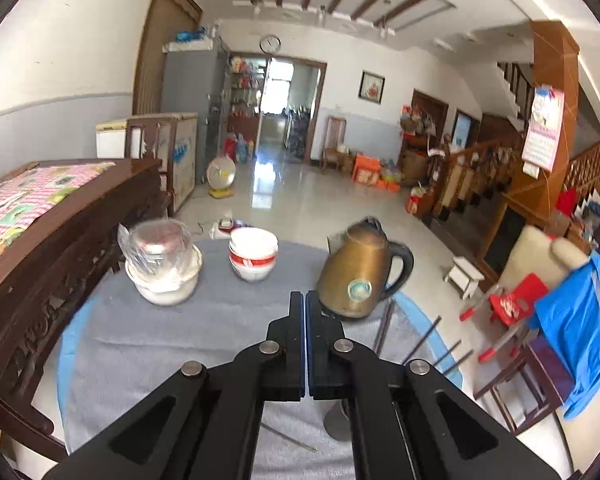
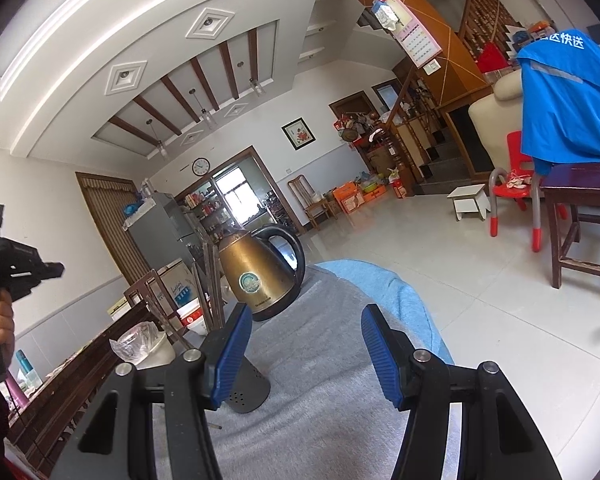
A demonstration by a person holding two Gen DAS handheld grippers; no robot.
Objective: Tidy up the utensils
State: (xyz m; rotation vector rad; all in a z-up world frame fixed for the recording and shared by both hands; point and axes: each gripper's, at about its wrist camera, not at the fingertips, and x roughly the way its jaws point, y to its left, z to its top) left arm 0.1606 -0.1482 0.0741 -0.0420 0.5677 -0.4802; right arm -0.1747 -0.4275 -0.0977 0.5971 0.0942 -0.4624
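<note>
Left gripper (image 1: 304, 300) hangs over the grey-clothed counter (image 1: 180, 332), fingers pressed together on nothing. Right gripper (image 2: 306, 344) is spread wide and empty, just above a dark perforated utensil holder (image 2: 248, 390) lying on its side. Chopsticks (image 1: 428, 334) lie beside the brass kettle (image 1: 358, 270), stacked bowls (image 1: 253, 254) further back.

One kettle (image 1: 360, 272), two stacked bowls (image 1: 253, 256) (red-banded).
</note>
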